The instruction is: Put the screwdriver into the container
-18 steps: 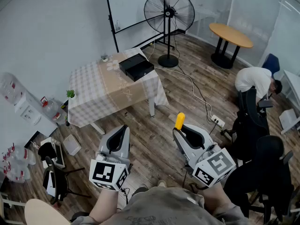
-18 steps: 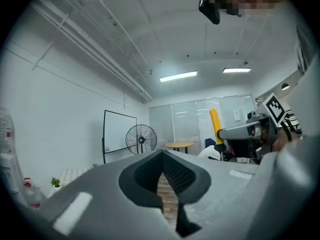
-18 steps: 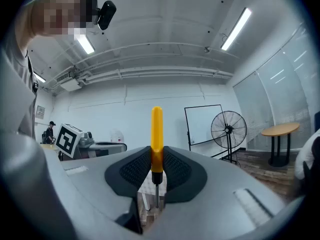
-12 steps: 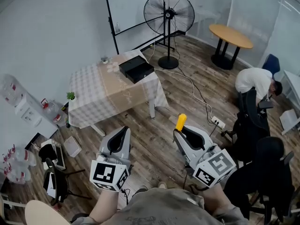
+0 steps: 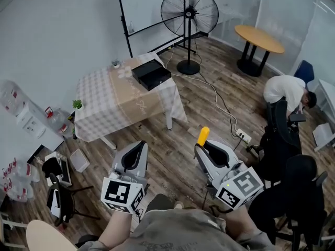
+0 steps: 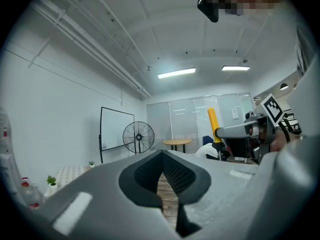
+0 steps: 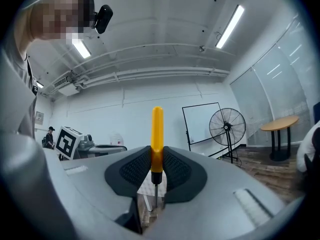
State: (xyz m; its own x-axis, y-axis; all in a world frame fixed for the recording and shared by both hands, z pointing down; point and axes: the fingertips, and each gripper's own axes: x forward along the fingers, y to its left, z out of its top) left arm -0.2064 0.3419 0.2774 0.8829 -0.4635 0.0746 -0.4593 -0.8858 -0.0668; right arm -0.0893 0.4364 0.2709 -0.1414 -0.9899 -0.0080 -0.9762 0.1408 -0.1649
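Observation:
My right gripper (image 5: 205,144) is shut on a screwdriver (image 5: 202,136) with a yellow handle, which sticks up from between the jaws. In the right gripper view the screwdriver (image 7: 156,140) stands upright in the right gripper (image 7: 155,170), its thin metal shaft pointing down behind the pads. My left gripper (image 5: 137,149) is shut with nothing in it; the left gripper (image 6: 161,170) shows its pads together. A black open box, the container (image 5: 151,74), sits on the far corner of the checked table (image 5: 104,101). Both grippers hang over the floor, short of the table.
A standing fan (image 5: 188,13) and a whiteboard stand beyond the table. A round wooden table (image 5: 258,39) is at the far right. A person bends over near office chairs (image 5: 285,127) on the right. A cable and power strip (image 5: 242,135) lie on the floor.
The view has shifted slightly; the table and both grippers sit almost where they were. The right gripper still holds the screwdriver.

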